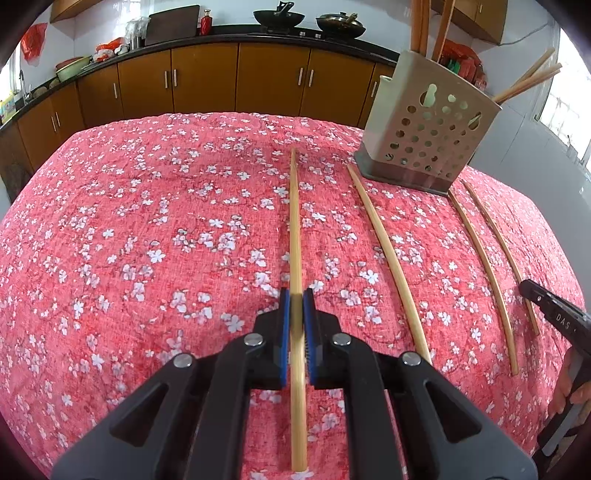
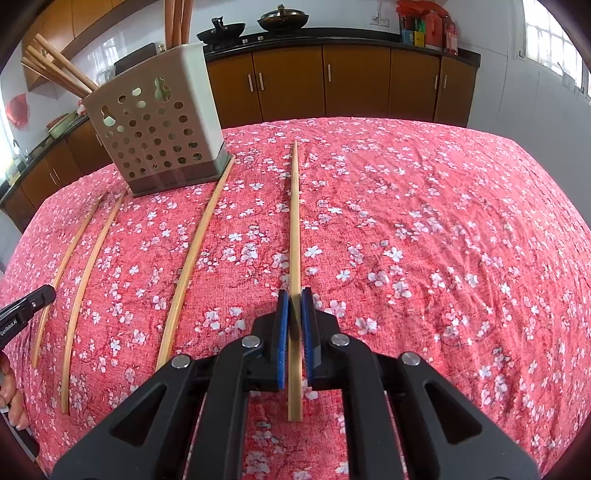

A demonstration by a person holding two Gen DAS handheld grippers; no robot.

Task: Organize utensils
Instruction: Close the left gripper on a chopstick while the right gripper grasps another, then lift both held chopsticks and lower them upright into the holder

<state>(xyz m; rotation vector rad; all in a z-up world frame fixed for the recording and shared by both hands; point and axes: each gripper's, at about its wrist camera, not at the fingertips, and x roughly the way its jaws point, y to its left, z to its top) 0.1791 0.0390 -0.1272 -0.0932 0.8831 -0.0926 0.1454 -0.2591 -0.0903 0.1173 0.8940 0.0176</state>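
Note:
My left gripper (image 1: 296,295) is shut on a wooden chopstick (image 1: 294,221) that points away along the red floral tablecloth. My right gripper (image 2: 294,293) is shut on another wooden chopstick (image 2: 294,206) in the same way. A beige perforated utensil holder (image 1: 424,122) with several chopsticks in it stands at the far side; it also shows in the right wrist view (image 2: 155,122). Between the two grippers three loose chopsticks lie on the cloth: one (image 1: 388,254) near the left gripper and two (image 1: 484,266) near the right gripper's finger (image 1: 546,306).
The table (image 1: 129,221) is covered with a red cloth with white blossoms. Behind it runs a kitchen counter with brown cabinets (image 1: 207,81), woks (image 1: 279,17) and bottles. The left gripper's finger (image 2: 26,306) shows at the left edge of the right wrist view.

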